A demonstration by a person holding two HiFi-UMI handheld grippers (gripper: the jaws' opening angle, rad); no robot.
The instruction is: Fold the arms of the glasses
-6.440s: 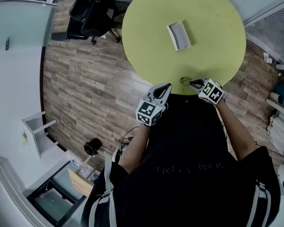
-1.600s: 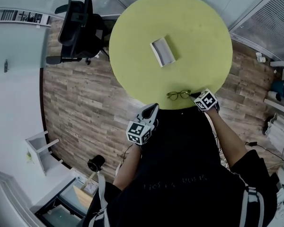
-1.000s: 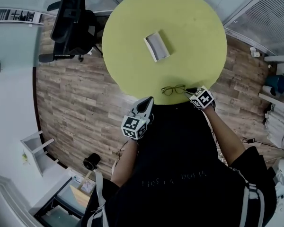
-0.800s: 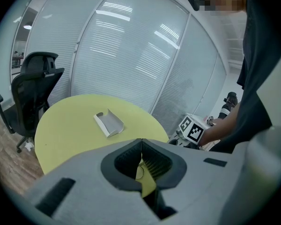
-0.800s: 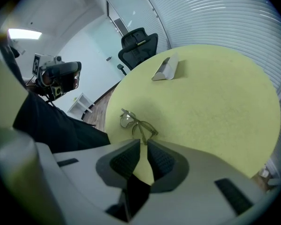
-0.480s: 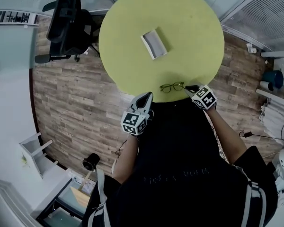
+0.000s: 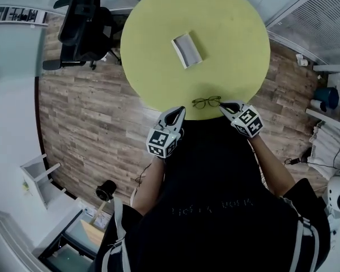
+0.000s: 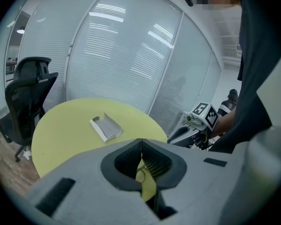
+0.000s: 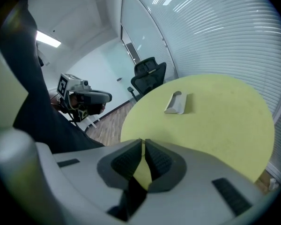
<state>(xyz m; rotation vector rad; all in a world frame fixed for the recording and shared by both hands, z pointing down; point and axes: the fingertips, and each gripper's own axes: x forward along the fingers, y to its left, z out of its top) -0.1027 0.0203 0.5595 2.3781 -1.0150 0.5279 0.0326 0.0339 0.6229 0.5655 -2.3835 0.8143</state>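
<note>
My left gripper [image 7: 178, 111] and right gripper [image 7: 222, 103] are both pressed together, empty — the glasses [image 7: 206, 102] lie on the round yellow table [image 7: 226, 38], arms seemingly folded already.

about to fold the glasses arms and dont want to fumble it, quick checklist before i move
1. Glasses lying on the table, near its front edge: ok.
2. Left tongs carrying nothing: ok, shut and empty.
3. Right tongs carrying nothing: ok, shut and empty.
4. Tongs opened for a grasp: not ok.
5. Arms' fold state known: cannot tell, too small.
6. Grey case apart from the glasses: ok.
</note>
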